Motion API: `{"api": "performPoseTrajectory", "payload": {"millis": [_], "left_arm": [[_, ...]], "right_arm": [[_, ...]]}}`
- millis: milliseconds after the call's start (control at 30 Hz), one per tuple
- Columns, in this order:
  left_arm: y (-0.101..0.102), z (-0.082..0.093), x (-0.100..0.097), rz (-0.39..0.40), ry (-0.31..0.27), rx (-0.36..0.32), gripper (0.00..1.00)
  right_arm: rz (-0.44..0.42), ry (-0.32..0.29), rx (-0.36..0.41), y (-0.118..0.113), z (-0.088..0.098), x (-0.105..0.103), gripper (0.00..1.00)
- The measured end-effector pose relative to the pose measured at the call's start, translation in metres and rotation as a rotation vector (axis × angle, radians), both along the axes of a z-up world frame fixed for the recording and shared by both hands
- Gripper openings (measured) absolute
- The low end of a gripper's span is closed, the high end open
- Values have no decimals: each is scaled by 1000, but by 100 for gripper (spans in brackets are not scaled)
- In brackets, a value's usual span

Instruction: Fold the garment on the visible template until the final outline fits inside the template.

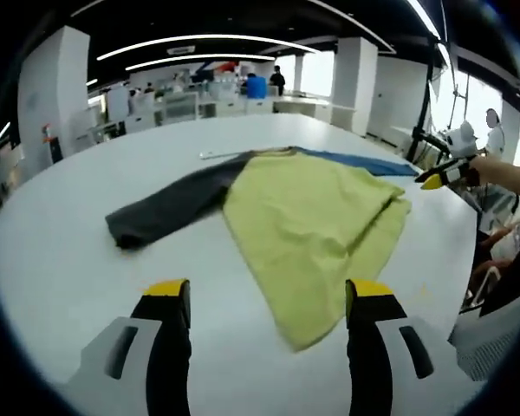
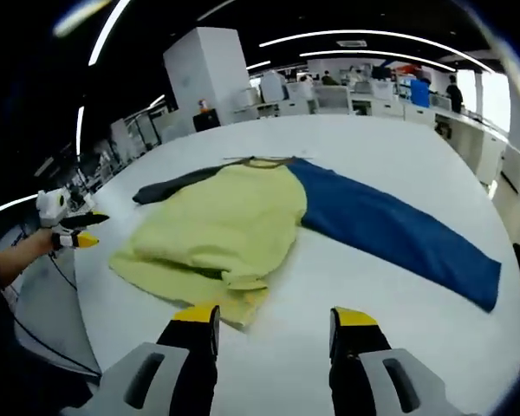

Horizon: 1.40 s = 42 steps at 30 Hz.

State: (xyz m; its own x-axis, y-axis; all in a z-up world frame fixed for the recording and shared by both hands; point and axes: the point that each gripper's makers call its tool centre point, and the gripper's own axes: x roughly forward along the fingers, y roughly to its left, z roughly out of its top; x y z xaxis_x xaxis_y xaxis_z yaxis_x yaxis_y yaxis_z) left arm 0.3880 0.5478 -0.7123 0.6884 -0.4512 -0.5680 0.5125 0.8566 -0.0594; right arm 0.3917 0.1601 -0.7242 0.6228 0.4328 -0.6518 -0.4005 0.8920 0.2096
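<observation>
In the left gripper view my left gripper (image 1: 269,299) hangs above the white table (image 1: 61,260) with its jaws apart and nothing between them; the garment (image 1: 316,217) lies just ahead of it, its nearest yellow corner reaching down between the two yellow-tipped jaws without touching them. In the right gripper view my right gripper (image 2: 273,325) is likewise spread and empty; the rumpled yellow hem of the garment (image 2: 225,230) lies just beyond its left jaw.

The garment is a yellow body, partly folded over itself, with a dark grey sleeve (image 1: 165,208) stretched to one side and a blue sleeve (image 2: 390,230) stretched flat to the other; the collar points away from me.

The table is wide and round-edged; I cannot make out any template outline on it. Behind it are white pillars, desks and distant people under long ceiling lights.

Bare tabletop lies around the garment; the blue cuff ends near the table's edge.
</observation>
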Motion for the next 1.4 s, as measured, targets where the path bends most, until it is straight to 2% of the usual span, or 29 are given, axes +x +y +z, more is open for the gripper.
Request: {"api": "performPoseTrajectory", "payload": {"millis": [67,300,433,633,733,900,1033,1233,1400], "left_arm": [[0,-8,-3,-3,15,29,65],[-6,-28,-11,-13,47,50,58],[-5,-34,-12,1,60,54,51],[-2,-42,-13,43,71,49,38],[-3,-47,-15,46,85,44,36],[-10,-49,-20,35,100,44,30],[-10,-49,-20,35,94,44,26],[-13,-49,-22,30,107,69,19],[-13,-50,-22,72,119,61,9]], "right_arm": [[8,-7,-1,6,-2,0,42],[23,-10,-47,24,-17,-3,28],[23,-11,-61,32,-24,-4,23],[-28,-14,-85,34,-30,-2,18],[-60,-15,-75,37,-32,-1,15],[-86,-20,-79,39,-35,1,11],[-113,-12,-80,36,-36,2,4],[-128,-3,-76,35,-39,1,0],[-133,6,-71,35,-40,0,0]]}}
